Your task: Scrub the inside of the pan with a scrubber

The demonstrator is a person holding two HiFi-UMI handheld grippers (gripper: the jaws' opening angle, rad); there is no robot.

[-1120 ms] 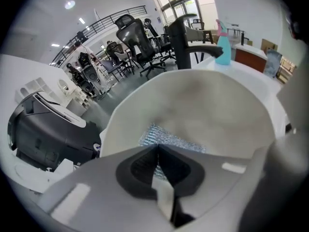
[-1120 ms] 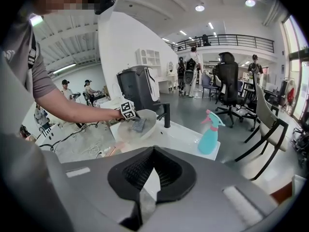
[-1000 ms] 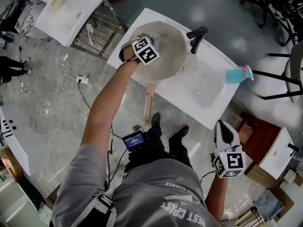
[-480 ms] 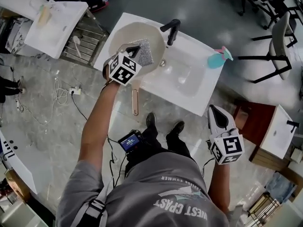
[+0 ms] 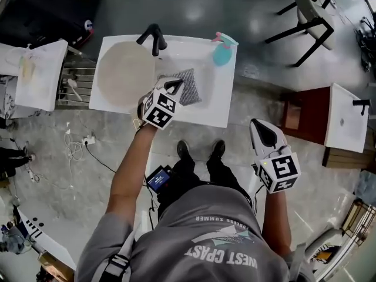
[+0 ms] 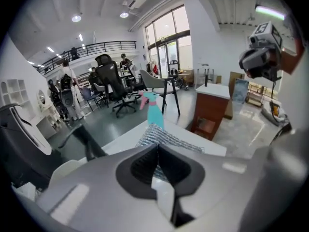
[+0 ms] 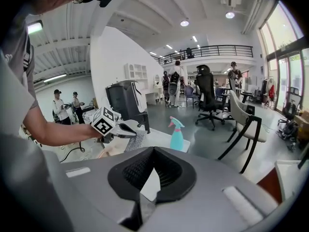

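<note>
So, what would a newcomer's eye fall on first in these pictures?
The left gripper pinches a grey mesh scrubber over the white sink counter, right of the round pan. A teal spray bottle stands at the counter's far edge. The right gripper hangs shut and empty over the floor.

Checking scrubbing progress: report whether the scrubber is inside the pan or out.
Out. The scrubber is held by the shut left claw over the sink, clear of the pan beside it.

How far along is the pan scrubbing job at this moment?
Done: the scrubber is gripped in the left gripper. In hand: it hangs over the sink beside the pan, not inside it. Left: scrubbing the pan, unless already finished; the pictures cannot tell. The right gripper is empty.
</note>
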